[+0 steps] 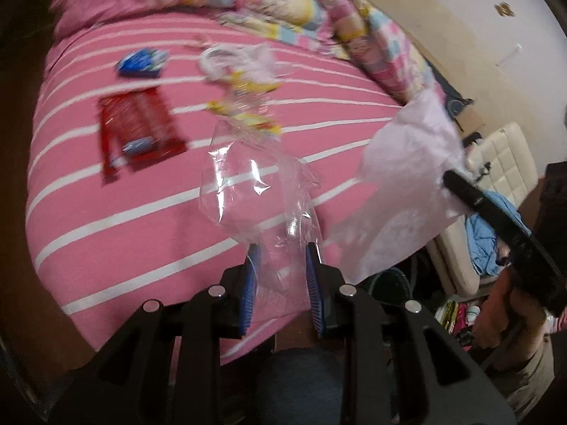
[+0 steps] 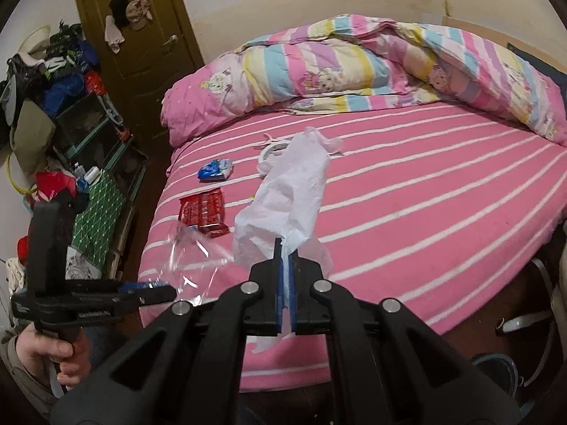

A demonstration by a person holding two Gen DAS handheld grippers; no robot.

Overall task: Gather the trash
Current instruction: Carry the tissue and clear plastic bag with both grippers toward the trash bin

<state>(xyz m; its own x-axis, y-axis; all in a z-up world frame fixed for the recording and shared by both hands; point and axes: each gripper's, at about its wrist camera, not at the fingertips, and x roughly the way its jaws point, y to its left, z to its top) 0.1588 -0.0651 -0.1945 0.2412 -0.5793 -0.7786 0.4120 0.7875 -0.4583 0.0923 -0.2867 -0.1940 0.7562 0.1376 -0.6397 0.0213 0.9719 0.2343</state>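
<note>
My left gripper [image 1: 282, 251] is shut on a crumpled clear plastic wrapper [image 1: 248, 184], held above the pink striped bed [image 1: 106, 230]. My right gripper [image 2: 285, 248] is shut on a white tissue-like sheet [image 2: 287, 191] that hangs up and forward from its blue pads. Each gripper shows in the other's view: the right gripper [image 1: 457, 184] with the white sheet [image 1: 407, 177], and the left gripper [image 2: 156, 292] with the clear wrapper [image 2: 187, 251]. On the bed lie a red wrapper [image 1: 138, 131] [image 2: 203, 212], a blue wrapper [image 1: 141, 62] [image 2: 214, 170] and a yellow wrapper [image 1: 248, 106].
A white coiled item [image 2: 271, 150] lies near the wrappers. A rolled pastel quilt [image 2: 354, 67] fills the bed's far side. Left of the bed stand cluttered shelves [image 2: 88, 134] and a brown door [image 2: 141, 35]. A cream padded bench [image 1: 503, 163] with blue cloth sits to the right.
</note>
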